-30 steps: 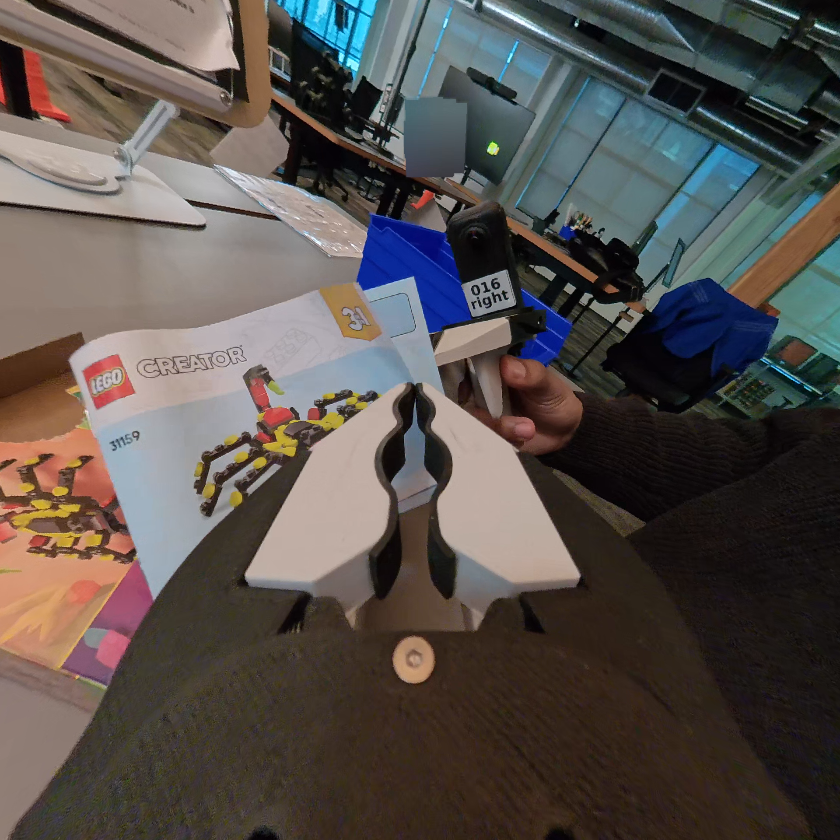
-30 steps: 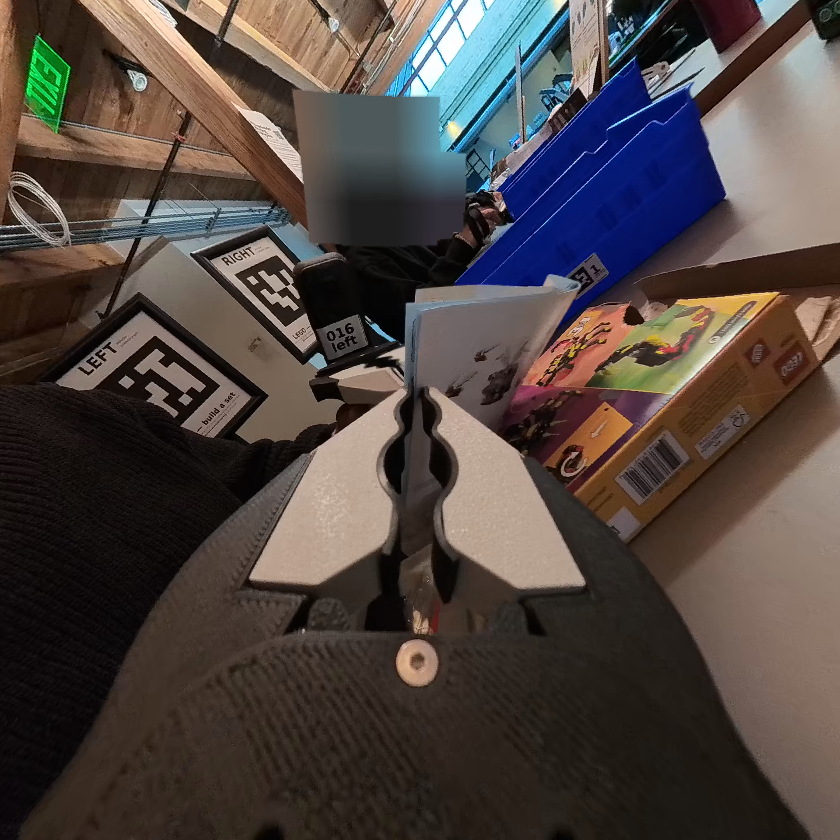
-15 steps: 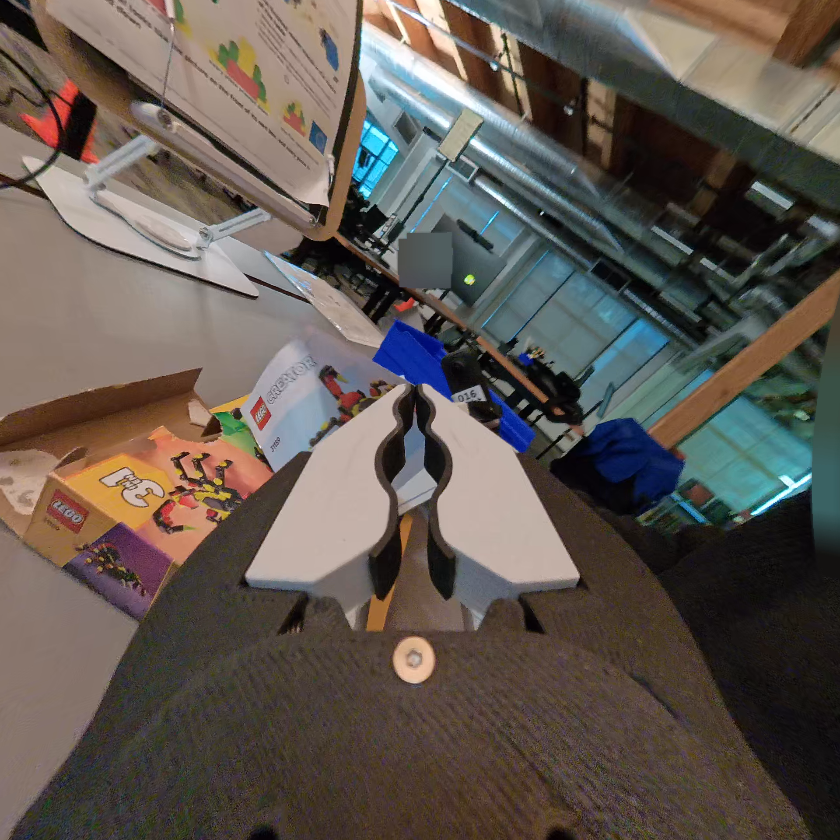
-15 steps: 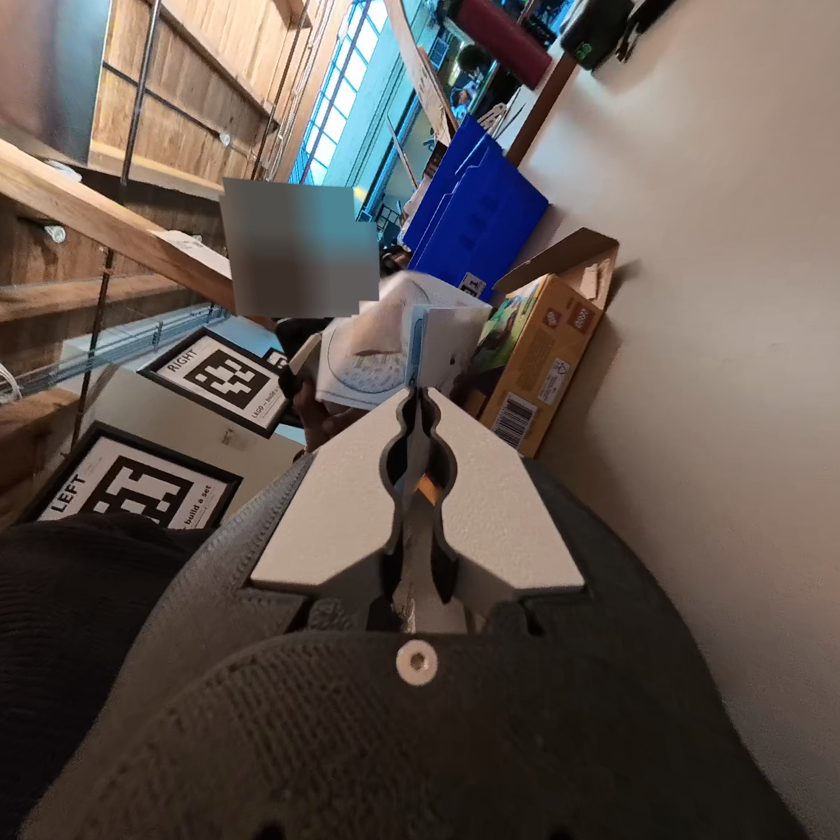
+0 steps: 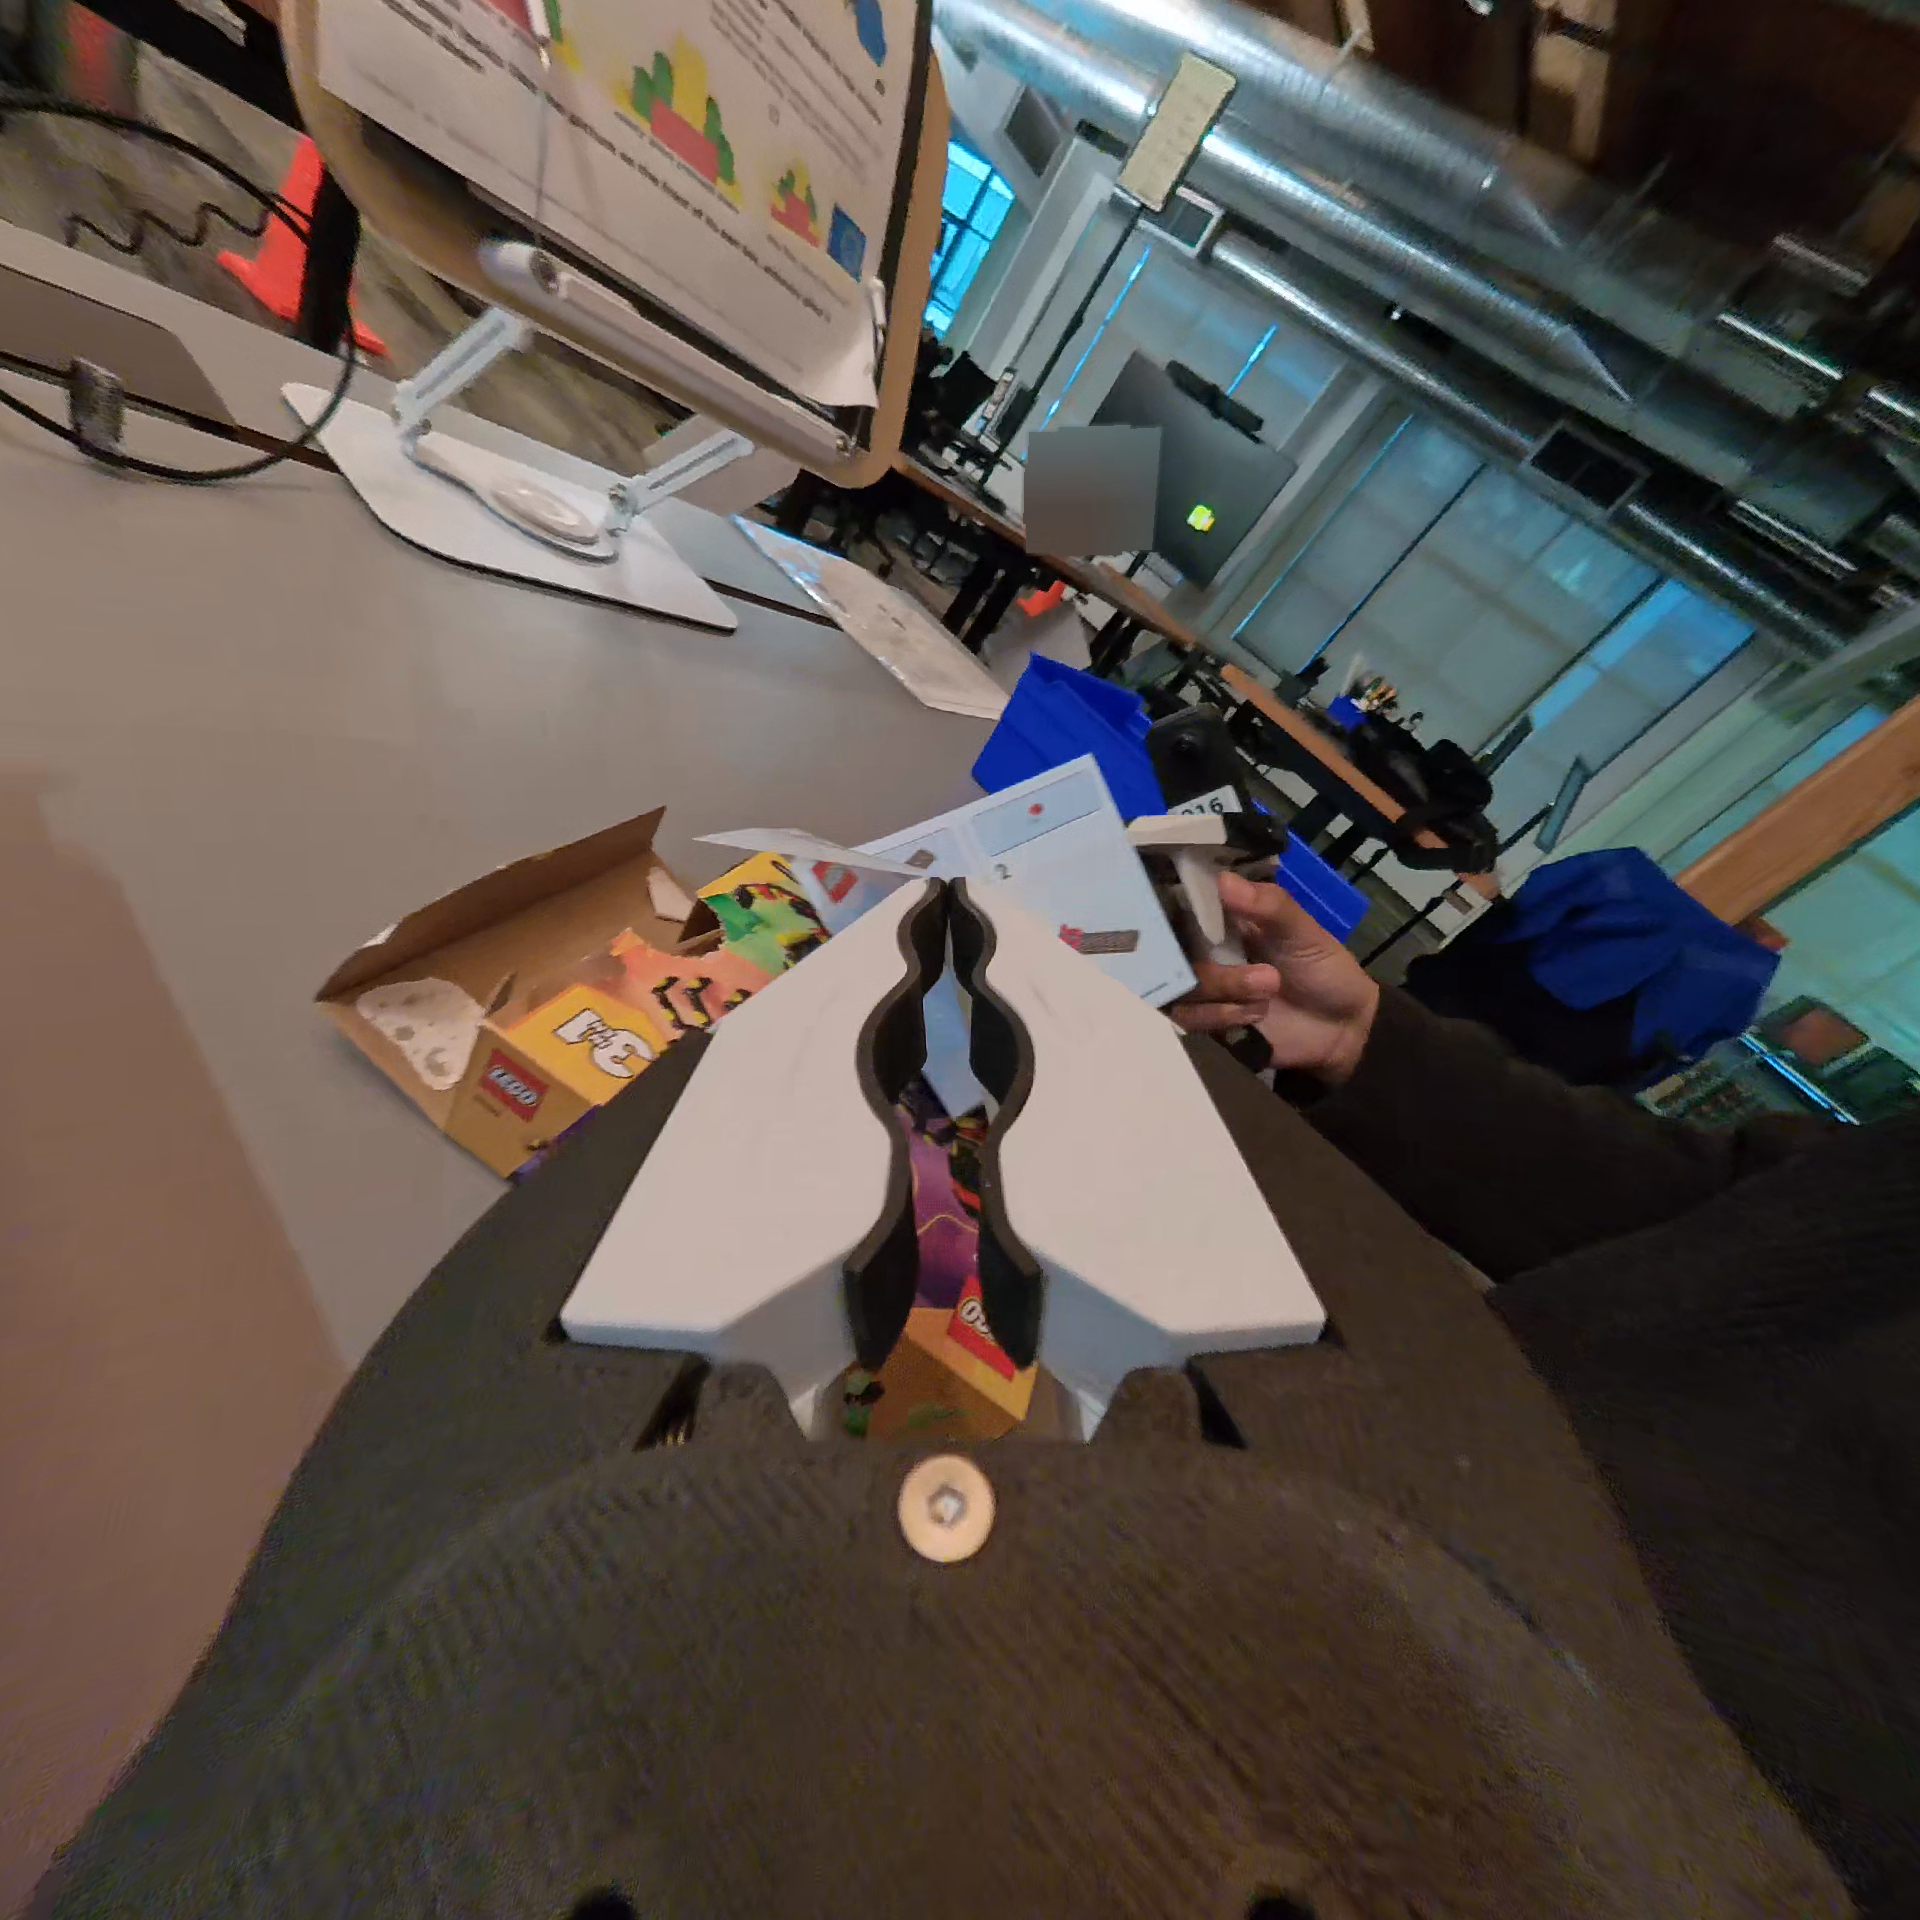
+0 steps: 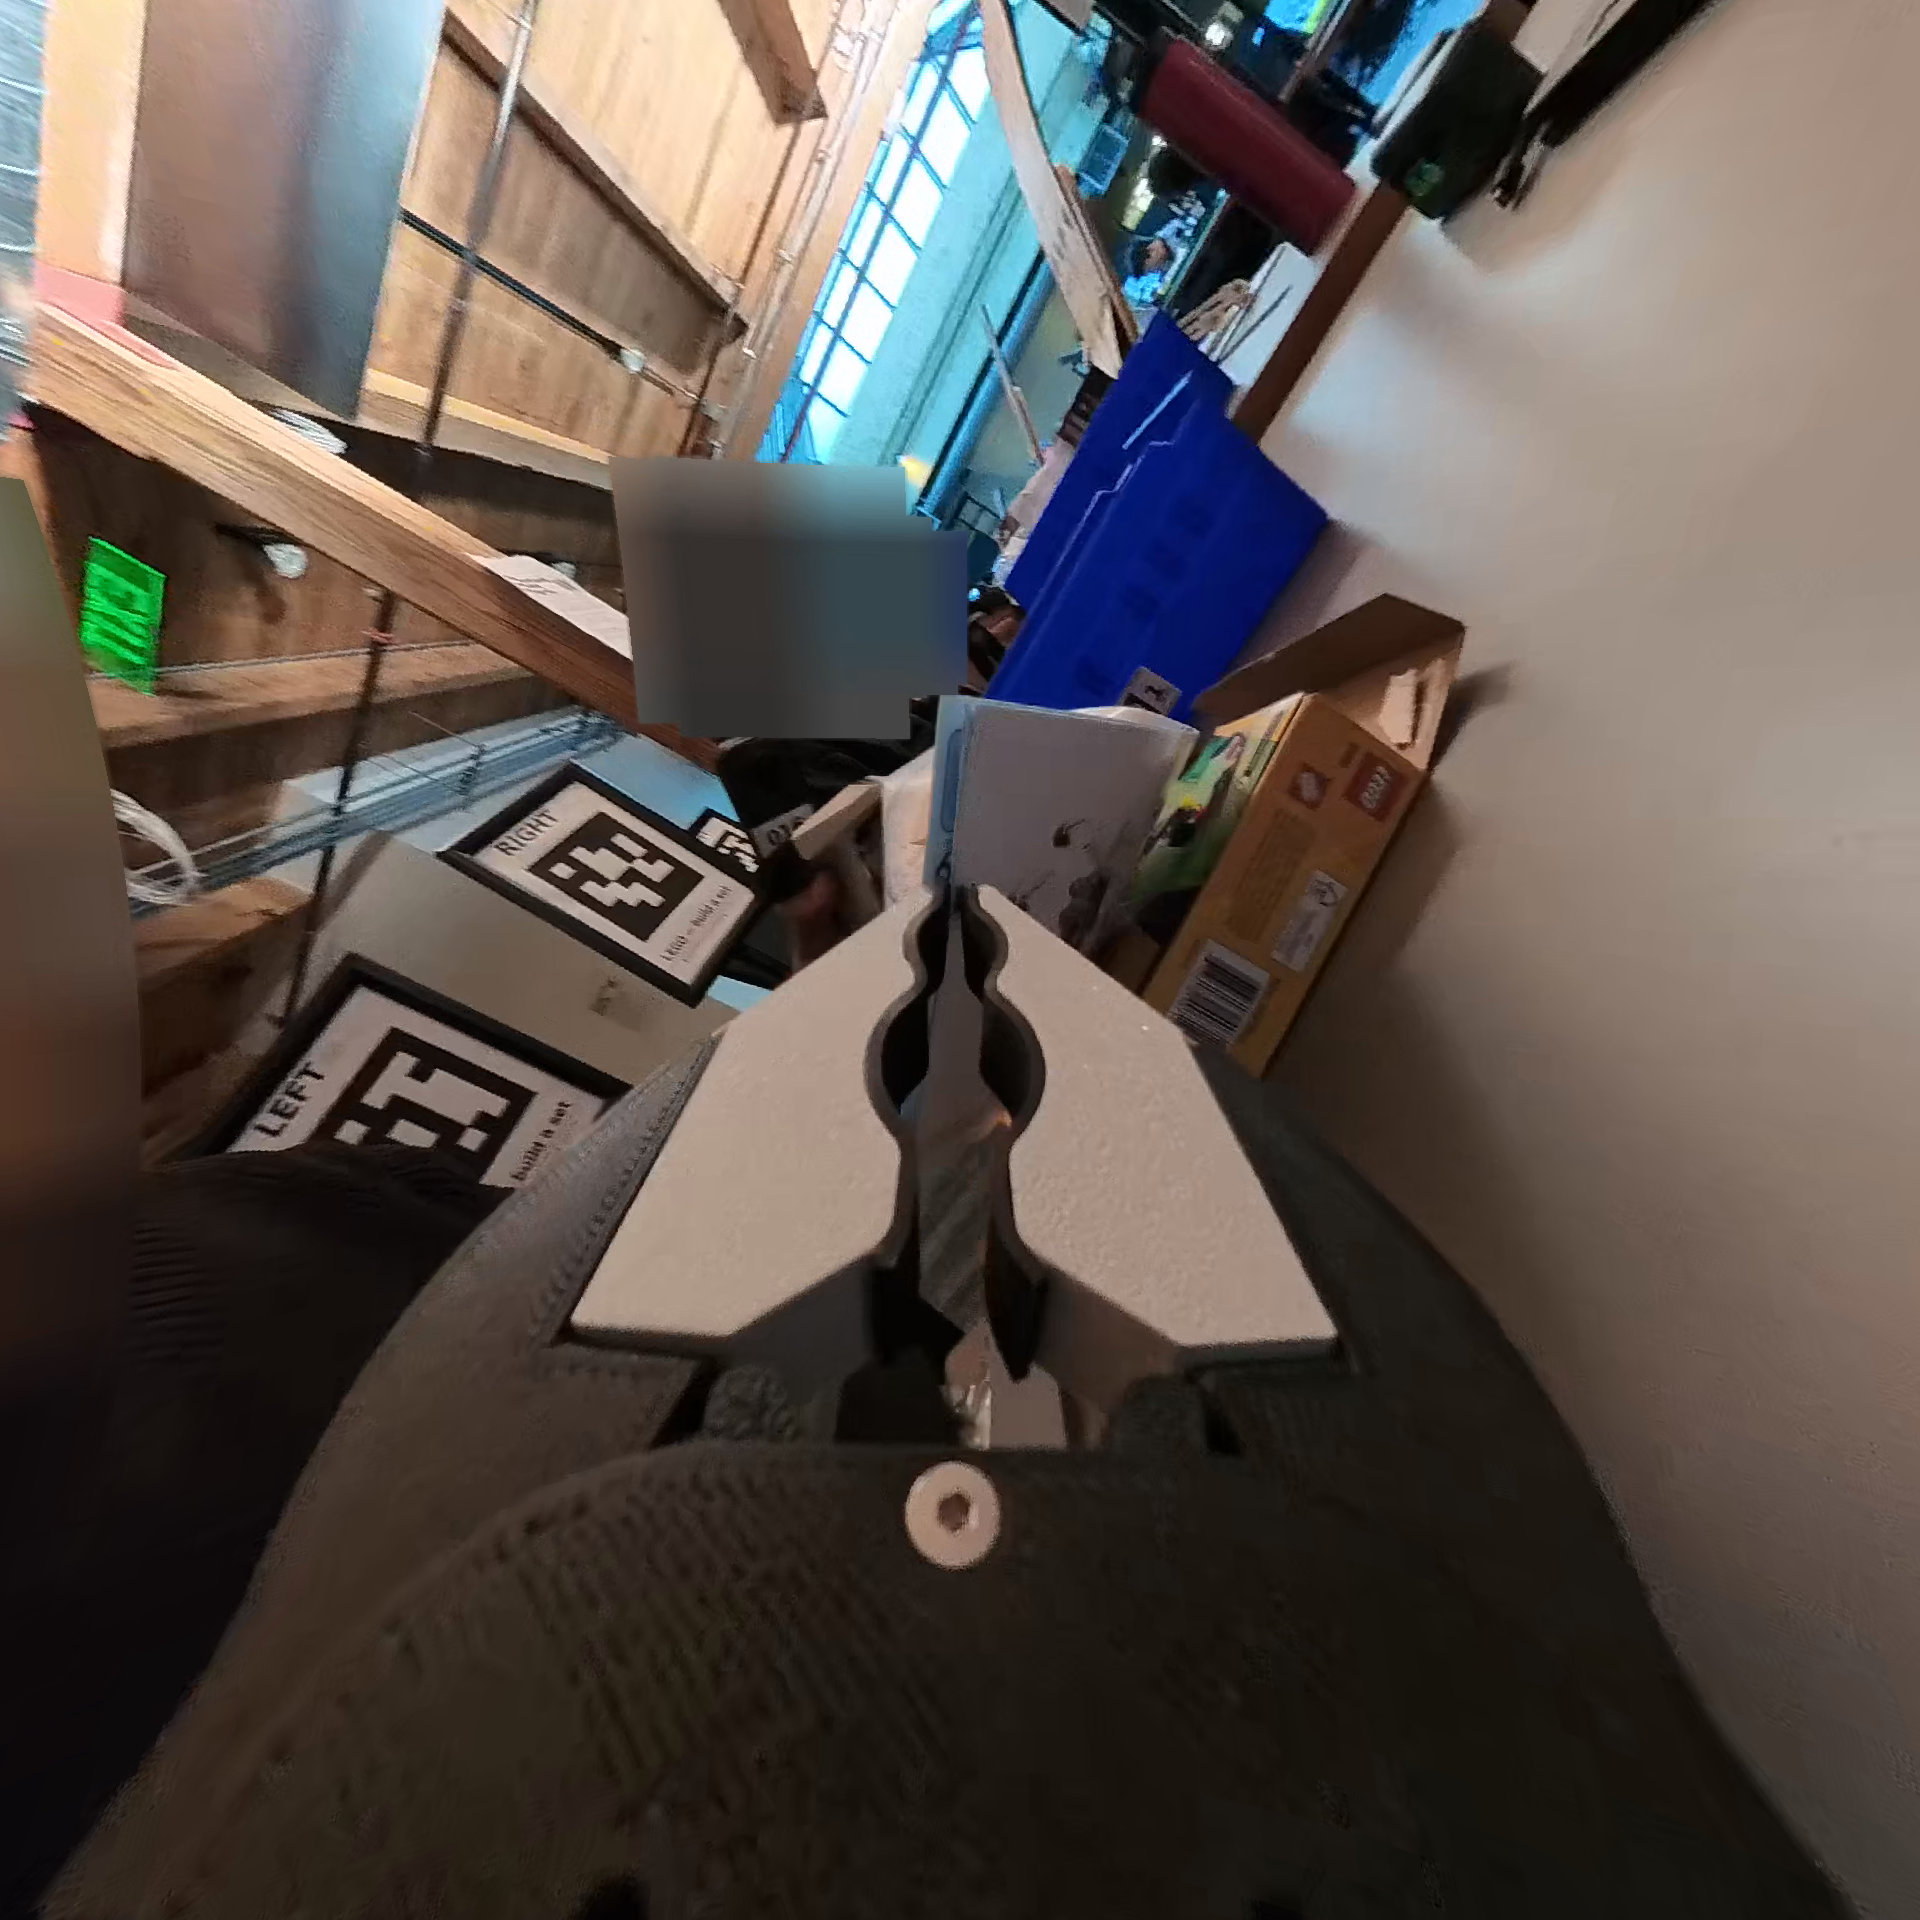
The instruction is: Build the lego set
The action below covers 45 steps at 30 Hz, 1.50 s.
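The instruction booklet (image 5: 1049,883) is held open in the air between both grippers, above the opened yellow and orange lego box (image 5: 582,1029) on the grey table (image 5: 312,779). My left gripper (image 5: 945,888) is shut on the edge of a booklet page that lies edge-on to the left. My right gripper (image 6: 951,894) is shut on the booklet (image 6: 1060,821), and paper shows between its jaws. It also shows in the left wrist view (image 5: 1184,868), in a hand at the booklet's right side. The box (image 6: 1299,862) lies beside the booklet. No loose bricks show.
Blue bins (image 5: 1070,727) stand behind the box and also show in the right wrist view (image 6: 1143,551). A board with a printed sheet on a white stand (image 5: 623,156) is at the back left, with a black cable (image 5: 104,416). Framed marker signs (image 6: 613,873) stand nearby. There is about 20 cm between the tips of the two grippers.
The booklet showed its closed cover a second ago; now it is open with inner pages showing. My left gripper has drawn a page leftwards, and both views have swung.
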Each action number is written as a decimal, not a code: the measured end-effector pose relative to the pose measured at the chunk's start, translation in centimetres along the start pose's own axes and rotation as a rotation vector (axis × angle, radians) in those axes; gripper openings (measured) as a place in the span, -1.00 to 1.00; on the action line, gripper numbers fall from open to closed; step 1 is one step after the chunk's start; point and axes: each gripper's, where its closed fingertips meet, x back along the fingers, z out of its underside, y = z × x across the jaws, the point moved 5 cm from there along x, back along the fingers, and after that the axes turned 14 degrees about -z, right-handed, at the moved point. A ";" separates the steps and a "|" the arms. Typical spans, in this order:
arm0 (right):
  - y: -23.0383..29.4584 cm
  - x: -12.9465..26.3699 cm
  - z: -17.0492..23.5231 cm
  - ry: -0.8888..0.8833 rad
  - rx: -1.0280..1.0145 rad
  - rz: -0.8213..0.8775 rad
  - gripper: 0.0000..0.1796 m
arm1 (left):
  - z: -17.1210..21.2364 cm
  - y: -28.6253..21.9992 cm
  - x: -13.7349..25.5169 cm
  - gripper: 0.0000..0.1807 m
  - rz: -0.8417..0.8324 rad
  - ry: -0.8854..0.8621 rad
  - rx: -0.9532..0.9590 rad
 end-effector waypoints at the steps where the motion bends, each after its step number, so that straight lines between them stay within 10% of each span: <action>1: 0.1 0.2 -0.2 -0.001 -0.007 -0.014 -0.99 | -0.1 0.3 0.2 -1.00 -0.007 -0.005 0.003; 26: -0.2 2.3 -1.6 -0.004 0.030 0.043 -1.00 | 3.1 4.5 -0.3 -1.00 -0.424 0.281 -0.336; 45: -0.5 2.1 -1.3 -0.012 0.011 0.046 -1.00 | 2.6 4.1 -0.4 -1.00 -0.389 0.214 -0.314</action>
